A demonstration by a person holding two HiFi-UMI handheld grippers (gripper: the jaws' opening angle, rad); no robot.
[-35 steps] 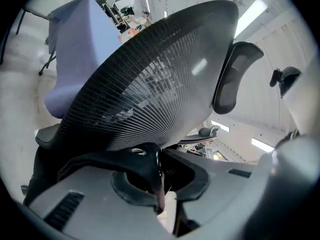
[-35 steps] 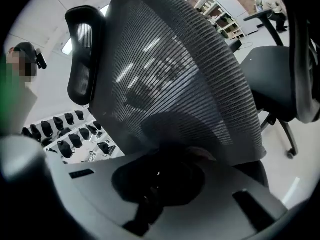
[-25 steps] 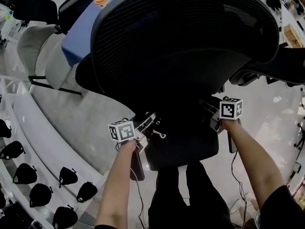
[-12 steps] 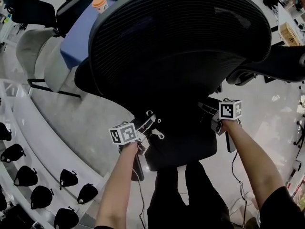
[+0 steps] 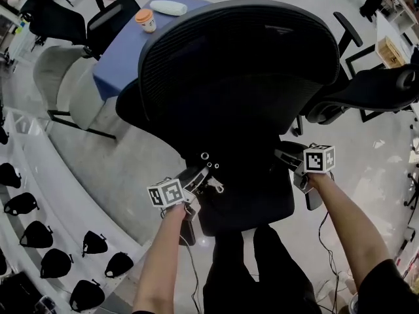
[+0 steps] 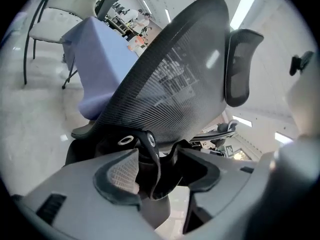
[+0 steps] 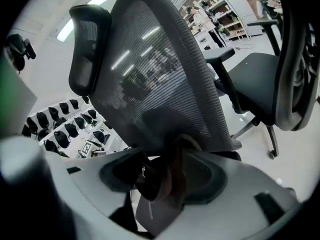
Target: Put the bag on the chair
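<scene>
**Inventory, near to far**

1. My legs [image 5: 255, 267]: dark trousers, right at the seat's front edge.
2. My left gripper [image 6: 159, 170]: released. Jaws wide apart and have just been opening. Marker cube on top.
3. Strap [image 6: 150, 156]: blk, w/ two metal rings [image 6: 125, 140]. Hangs loose btw. the left gripper's pads, not pinched.
4. My right gripper [image 7: 162, 176]: released. Jaws wide apart and have just been opening.
5. Second strap [image 7: 173, 171]: dark, brownish inner face. Stands btw. the right gripper's pads, not pressed.
6. Bag [image 5: 229, 175]: blk, lying on the seat [image 5: 258, 208] at the foot of the backrest, btw. my two grippers. Blk on blk, so the outline is hard to make out.
7. Chair [image 5: 242, 64]: blk office type w/ mesh backrest and headrest [image 6: 237, 66] on top, directly in front of me.
8. Table [image 5: 121, 54]: blue cloth, behind the chair to the left.
9. Cup [image 5: 145, 19]: orange lid, on the table.
10. White oblong item [image 5: 168, 7]: on the table beside the cup.
11. Pale grey chair [image 5: 62, 84]: left of the table.
12. Second blk chair [image 5: 373, 93]: far right.
13. White rack [image 5: 39, 175]: lower left, w/ rows of blk items [image 5: 91, 243] too small to ID.
</scene>
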